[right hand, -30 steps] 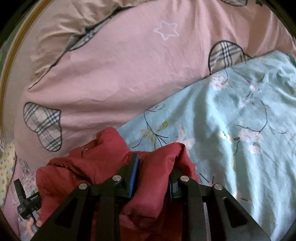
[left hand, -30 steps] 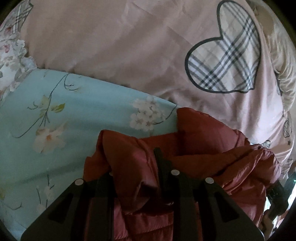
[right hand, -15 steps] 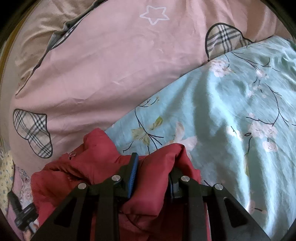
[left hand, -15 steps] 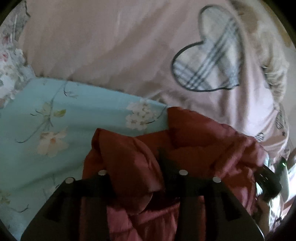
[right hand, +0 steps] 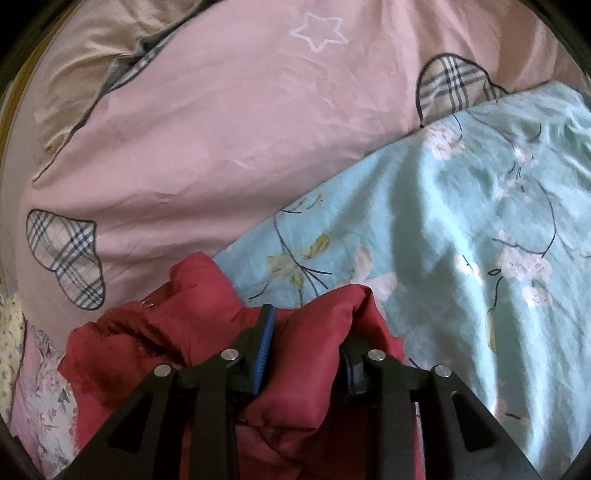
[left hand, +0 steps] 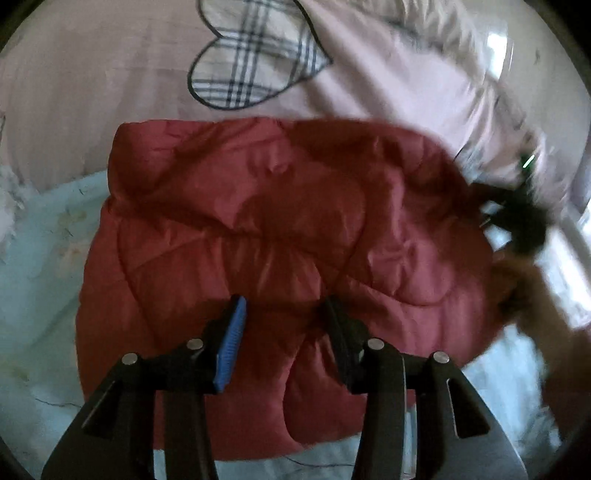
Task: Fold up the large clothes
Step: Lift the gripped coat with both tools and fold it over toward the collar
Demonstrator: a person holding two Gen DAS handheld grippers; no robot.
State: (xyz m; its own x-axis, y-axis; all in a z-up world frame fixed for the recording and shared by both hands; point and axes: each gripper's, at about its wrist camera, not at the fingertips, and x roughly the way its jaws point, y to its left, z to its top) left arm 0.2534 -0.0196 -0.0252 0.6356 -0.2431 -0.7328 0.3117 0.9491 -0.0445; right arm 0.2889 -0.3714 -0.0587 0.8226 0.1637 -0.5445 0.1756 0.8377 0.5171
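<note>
Left wrist view: red quilted jacket (left hand: 280, 236) fills the centre of the frame, spread fairly flat w/ stitched panels showing. It lies on the bed, lower part over a light blue floral sheet (left hand: 40, 280) seen at left and bottom, upper edge against a pink duvet (left hand: 92, 92) across the top. A plaid heart patch (left hand: 255, 62) on the duvet sits top centre, just above the jacket's upper edge. Left tool (left hand: 284, 325) is at bottom centre, fingers spread apart w/ nothing pinched between them; jacket surface shows in the gap, blue pad (left hand: 231, 347) visible on the left-hand finger. At the right edge, a blurred dark shape and a blurred hand (left hand: 524, 280) sit by the jacket's right side; too smeared to make out details.

Right wrist view: right tool (right hand: 306, 350) at bottom centre, clamped on a bunched fold of the red quilted jacket (right hand: 303, 354); fabric bulges up between the fingers, blue pad (right hand: 264, 347) pressed against its left side. More of the jacket is heaped toward lower left of the frame. Light blue floral sheet (right hand: 461, 240) covers the right half, wrinkled. Pink duvet (right hand: 229, 140) takes up the upper left and centre, w/ a white star outline (right hand: 319, 33) near the top, one plaid heart patch (right hand: 64, 258) at left and another (right hand: 450, 85) upper right, partly under the sheet's edge. Beige bedding (right hand: 92, 55) shows in the upper left corner.
</note>
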